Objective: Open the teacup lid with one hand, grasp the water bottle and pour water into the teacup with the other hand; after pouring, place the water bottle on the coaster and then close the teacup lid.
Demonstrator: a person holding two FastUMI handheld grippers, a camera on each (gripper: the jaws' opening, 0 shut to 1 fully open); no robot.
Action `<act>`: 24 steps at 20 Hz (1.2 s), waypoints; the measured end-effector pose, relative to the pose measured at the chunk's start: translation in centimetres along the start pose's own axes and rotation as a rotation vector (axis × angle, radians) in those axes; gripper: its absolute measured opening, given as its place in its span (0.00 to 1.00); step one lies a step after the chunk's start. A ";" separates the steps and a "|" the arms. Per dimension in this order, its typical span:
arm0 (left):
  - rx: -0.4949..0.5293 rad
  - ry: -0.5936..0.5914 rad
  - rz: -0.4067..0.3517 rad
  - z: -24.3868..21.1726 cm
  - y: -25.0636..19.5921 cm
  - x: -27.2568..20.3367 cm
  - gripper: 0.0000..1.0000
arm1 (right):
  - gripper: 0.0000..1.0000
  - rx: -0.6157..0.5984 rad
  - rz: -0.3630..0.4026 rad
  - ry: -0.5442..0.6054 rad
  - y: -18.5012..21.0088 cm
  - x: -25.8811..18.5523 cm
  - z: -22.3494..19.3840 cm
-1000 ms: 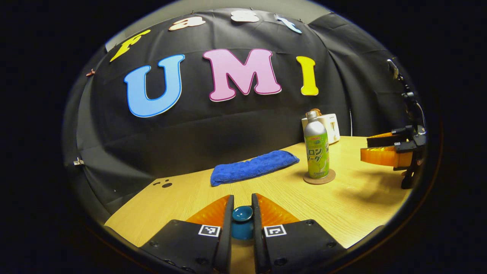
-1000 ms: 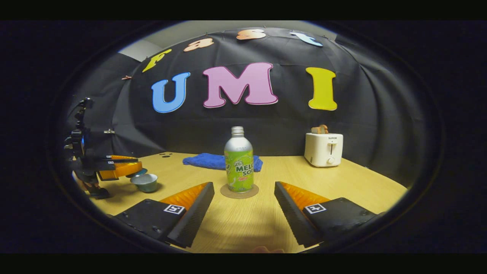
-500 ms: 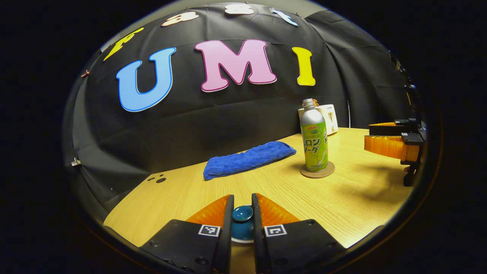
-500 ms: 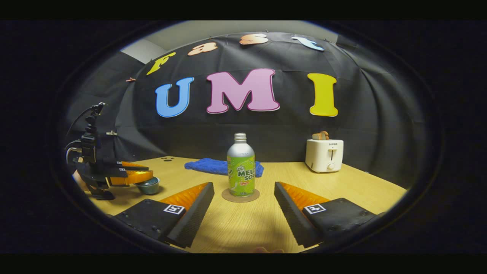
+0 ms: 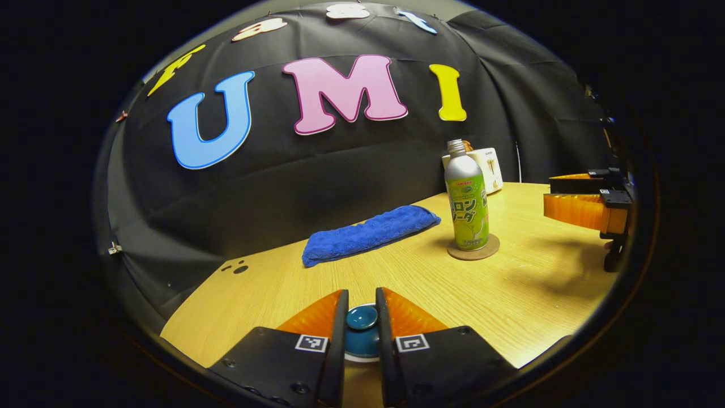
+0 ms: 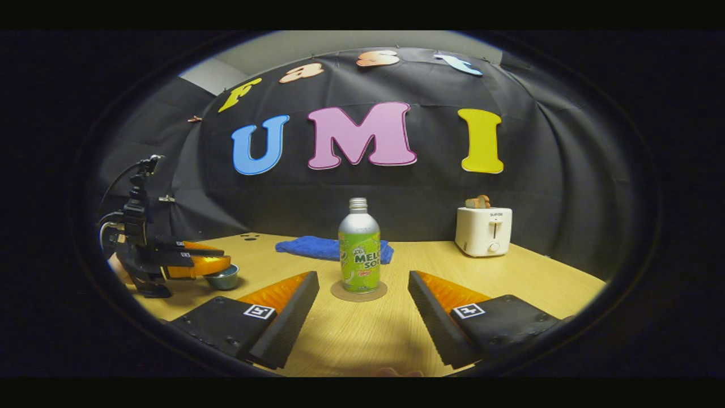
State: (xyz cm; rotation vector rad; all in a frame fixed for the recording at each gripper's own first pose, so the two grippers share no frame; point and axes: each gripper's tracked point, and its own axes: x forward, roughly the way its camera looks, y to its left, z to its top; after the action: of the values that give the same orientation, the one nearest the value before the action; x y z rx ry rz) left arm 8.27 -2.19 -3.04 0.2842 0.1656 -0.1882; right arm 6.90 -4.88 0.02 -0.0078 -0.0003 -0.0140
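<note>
My left gripper [image 5: 361,298] is shut on the knob of the teal teacup lid [image 5: 361,317]. In the right gripper view that gripper [image 6: 218,264] holds the lid low over the teacup [image 6: 223,278] at the table's left; whether the lid is fully seated is hidden. The green and silver water bottle [image 6: 359,252] stands upright on a round coaster [image 6: 359,292] at mid table, uncapped. My right gripper [image 6: 362,274] is open, short of the bottle, with nothing between its fingers. From the left gripper view the bottle [image 5: 467,204] stands to the right, with the right gripper [image 5: 573,199] beyond it.
A folded blue cloth [image 5: 371,233] lies near the back wall behind the bottle. A white toaster [image 6: 483,229] with bread in it stands at the back right. Bare wooden tabletop [image 6: 362,334] lies between my right gripper and the coaster.
My left gripper has come down with the lid, from above the teacup to right on top of it. The right gripper has drawn back slightly from the bottle.
</note>
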 end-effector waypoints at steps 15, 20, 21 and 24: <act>-0.194 -0.251 0.149 4.4 4.1 -6.3 0.98 | 0.98 0.004 -0.022 -0.044 0.9 -1.3 3.0; -0.259 -0.264 0.104 4.6 1.1 -7.3 0.97 | 0.96 0.036 0.001 -0.028 3.6 -1.4 2.4; -0.255 -0.261 0.105 4.7 0.7 -7.3 0.97 | 0.98 0.032 0.006 -0.021 4.1 -1.2 2.0; -0.276 -0.260 0.093 4.9 0.0 -7.1 0.97 | 0.98 0.019 0.018 0.009 5.3 -0.6 0.5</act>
State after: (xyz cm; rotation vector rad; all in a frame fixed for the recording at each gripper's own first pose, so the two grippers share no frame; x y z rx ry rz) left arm 2.10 -2.50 2.97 -0.0093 -0.0801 -0.1068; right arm 6.39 0.42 0.50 0.0112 0.0081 0.0036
